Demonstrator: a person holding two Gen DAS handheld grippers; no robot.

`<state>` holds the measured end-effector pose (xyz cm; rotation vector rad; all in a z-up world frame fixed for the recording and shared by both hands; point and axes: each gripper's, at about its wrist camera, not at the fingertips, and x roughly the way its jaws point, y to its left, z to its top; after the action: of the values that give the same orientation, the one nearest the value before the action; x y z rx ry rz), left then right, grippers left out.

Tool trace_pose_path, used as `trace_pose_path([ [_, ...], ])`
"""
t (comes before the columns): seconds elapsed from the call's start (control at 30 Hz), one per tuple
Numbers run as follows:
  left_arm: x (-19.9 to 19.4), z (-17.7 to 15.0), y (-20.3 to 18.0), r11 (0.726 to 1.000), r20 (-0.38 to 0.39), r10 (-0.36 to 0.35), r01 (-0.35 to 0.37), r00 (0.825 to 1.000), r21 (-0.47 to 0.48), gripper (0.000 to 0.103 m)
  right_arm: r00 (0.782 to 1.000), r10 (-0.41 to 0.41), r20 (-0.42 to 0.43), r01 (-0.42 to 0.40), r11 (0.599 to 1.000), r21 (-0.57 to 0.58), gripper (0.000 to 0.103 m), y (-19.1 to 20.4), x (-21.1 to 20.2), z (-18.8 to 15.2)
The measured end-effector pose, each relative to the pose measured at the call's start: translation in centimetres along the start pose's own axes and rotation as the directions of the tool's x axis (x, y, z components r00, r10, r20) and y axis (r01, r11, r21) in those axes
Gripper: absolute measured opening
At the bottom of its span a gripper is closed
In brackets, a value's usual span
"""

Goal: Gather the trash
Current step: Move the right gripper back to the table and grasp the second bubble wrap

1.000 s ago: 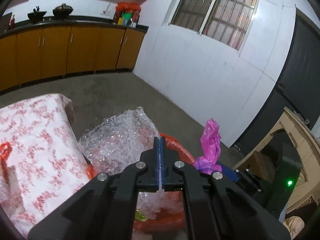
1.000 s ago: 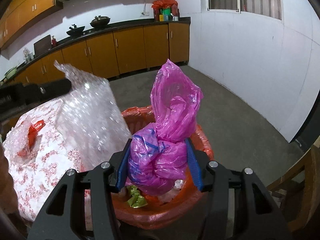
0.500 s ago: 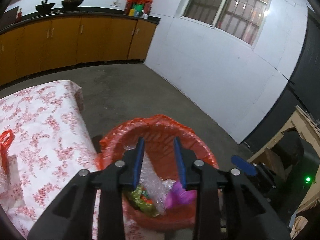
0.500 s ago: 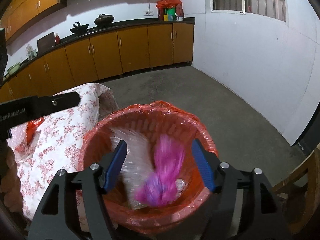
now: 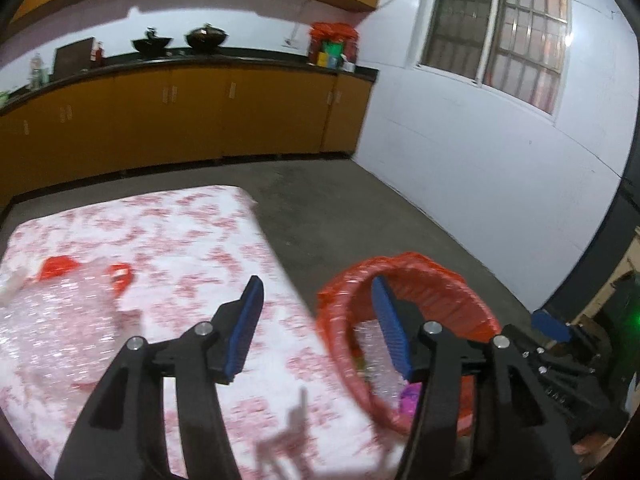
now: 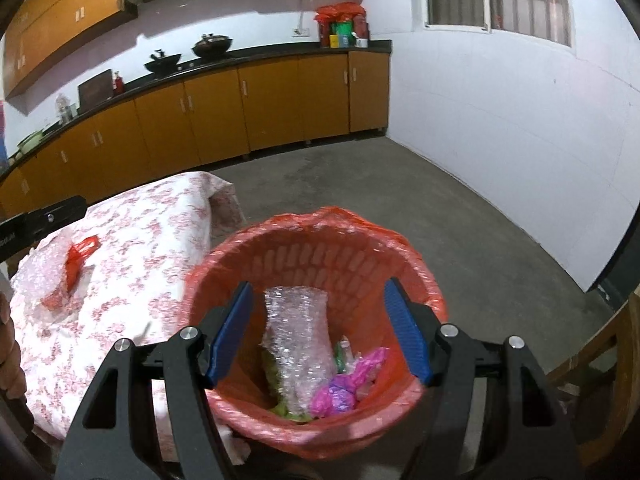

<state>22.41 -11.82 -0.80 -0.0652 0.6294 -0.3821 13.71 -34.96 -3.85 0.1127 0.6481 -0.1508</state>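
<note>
Kitchen with orange cabinets [image 6: 280, 108] along the far wall, concrete floor. Red-lined trash basket [image 6: 332, 248] sits just right of the floral-cloth table [image 5: 168, 248]. Bubble wrap [image 6: 298, 336] and a pink bag [image 6: 344, 384] lie inside it. Right gripper [image 6: 320, 332] hangs over the basket, spread wide, empty. Left gripper [image 5: 318, 324] is released too, straddling table edge and basket rim. More bubble wrap with red scraps [image 5: 60, 268] is on the table's left.

Glossy red plastic bin liner [image 6: 416, 272], crinkly clear bubble wrap [image 6: 298, 332], printed cloth tablecloth [image 5: 192, 236], rough concrete floor [image 6: 440, 200]
</note>
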Motion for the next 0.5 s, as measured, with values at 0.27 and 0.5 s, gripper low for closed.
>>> trace_pose_path([
  [0.27, -6.1, -2.5, 7.4, 0.978, 0.062, 0.202, -0.198, 0.977, -0.058, 0.068, 0.992, 0.129, 0.006, -0.128, 0.984, -0.122, 0.068, 8.5, -0.3, 0.3],
  [0.5, -11.6, -6.4, 16.8, 0.892, 0.046, 0.429, -0.415, 0.902, -0.179, 0.08, 0.959, 0.282, -0.039, -0.284, 0.934, -0.217, 0.064, 18.4, 0.9, 0.0],
])
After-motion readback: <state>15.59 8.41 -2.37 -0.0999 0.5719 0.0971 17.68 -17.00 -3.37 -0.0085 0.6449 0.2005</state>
